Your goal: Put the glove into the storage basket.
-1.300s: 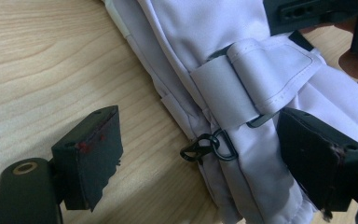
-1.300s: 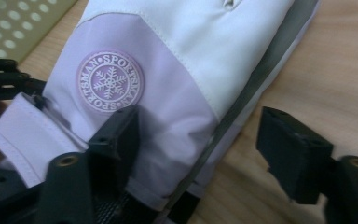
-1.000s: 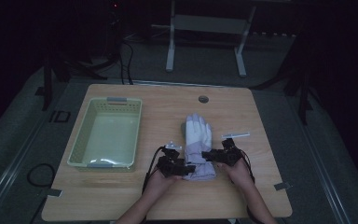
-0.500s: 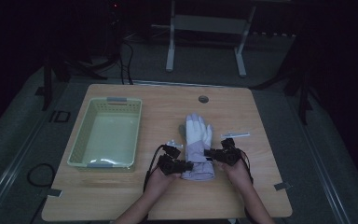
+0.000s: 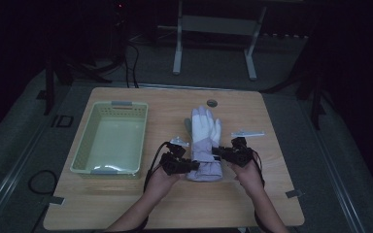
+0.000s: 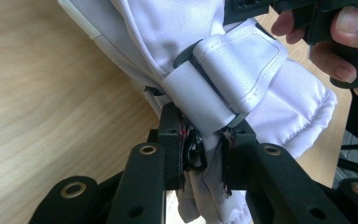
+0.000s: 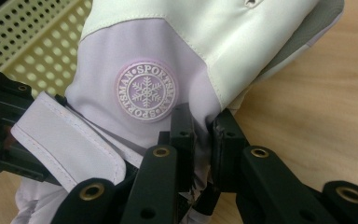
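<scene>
Pinching the cuff of the white ski glove (image 5: 205,145) from both sides, I have the left gripper (image 5: 187,166) with its fingers closed on the strap end and the right gripper (image 5: 222,153) with its fingers shut on the cuff edge beside the snowflake badge (image 7: 145,92). I judge this the grasp before a lift, which calls for raising both ends together and carrying leftward to the green basket (image 5: 91,158). The glove lies flat at the middle of the wooden surface (image 5: 272,194), in a dark room with a metal frame (image 5: 213,24) behind.

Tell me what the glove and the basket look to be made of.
Glove: seemingly smooth woven synthetic, matte white and lilac, with stitched seams and a rubbery-looking snowflake badge. Basket: apparently moulded plastic, pale green, slightly glossy, its walls perforated with even rows of holes.
</scene>
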Demonstrator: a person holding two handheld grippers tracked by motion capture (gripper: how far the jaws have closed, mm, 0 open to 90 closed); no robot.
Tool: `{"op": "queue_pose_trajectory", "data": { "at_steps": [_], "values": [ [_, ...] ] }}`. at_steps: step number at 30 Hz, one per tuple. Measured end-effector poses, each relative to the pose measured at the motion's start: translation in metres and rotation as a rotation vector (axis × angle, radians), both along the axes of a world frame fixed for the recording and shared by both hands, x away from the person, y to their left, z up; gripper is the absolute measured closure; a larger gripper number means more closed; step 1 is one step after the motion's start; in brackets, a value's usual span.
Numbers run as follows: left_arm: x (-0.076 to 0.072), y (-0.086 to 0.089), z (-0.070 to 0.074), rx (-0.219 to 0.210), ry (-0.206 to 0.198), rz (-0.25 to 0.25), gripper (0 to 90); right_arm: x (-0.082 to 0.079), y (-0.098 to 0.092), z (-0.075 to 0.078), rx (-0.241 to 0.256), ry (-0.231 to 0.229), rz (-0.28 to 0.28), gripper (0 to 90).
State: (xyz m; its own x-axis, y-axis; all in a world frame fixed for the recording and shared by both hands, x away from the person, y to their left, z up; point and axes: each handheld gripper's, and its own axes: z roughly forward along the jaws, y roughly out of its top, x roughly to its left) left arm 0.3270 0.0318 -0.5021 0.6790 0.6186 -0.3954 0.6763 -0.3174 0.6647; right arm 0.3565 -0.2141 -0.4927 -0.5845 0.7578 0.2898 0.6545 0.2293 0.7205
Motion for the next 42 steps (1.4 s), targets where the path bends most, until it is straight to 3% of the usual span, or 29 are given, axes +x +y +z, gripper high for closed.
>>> {"op": "queue_pose_trajectory", "data": {
  "at_steps": [11,16,35,42],
  "values": [
    [0.001,0.023,0.033,0.035,-0.042,-0.014,74.6,-0.001,0.024,0.029,0.003,-0.058,0.011,81.2],
    [0.002,0.035,0.041,0.043,-0.060,-0.013,74.5,0.001,0.038,0.038,0.000,-0.074,0.014,81.2],
    [0.003,0.092,0.064,0.090,-0.062,0.004,74.5,0.010,0.099,0.057,-0.007,-0.089,0.066,81.2],
    [0.000,0.127,0.075,0.120,-0.071,0.024,74.5,0.013,0.133,0.064,0.000,-0.099,0.096,81.1]
  ]
}}
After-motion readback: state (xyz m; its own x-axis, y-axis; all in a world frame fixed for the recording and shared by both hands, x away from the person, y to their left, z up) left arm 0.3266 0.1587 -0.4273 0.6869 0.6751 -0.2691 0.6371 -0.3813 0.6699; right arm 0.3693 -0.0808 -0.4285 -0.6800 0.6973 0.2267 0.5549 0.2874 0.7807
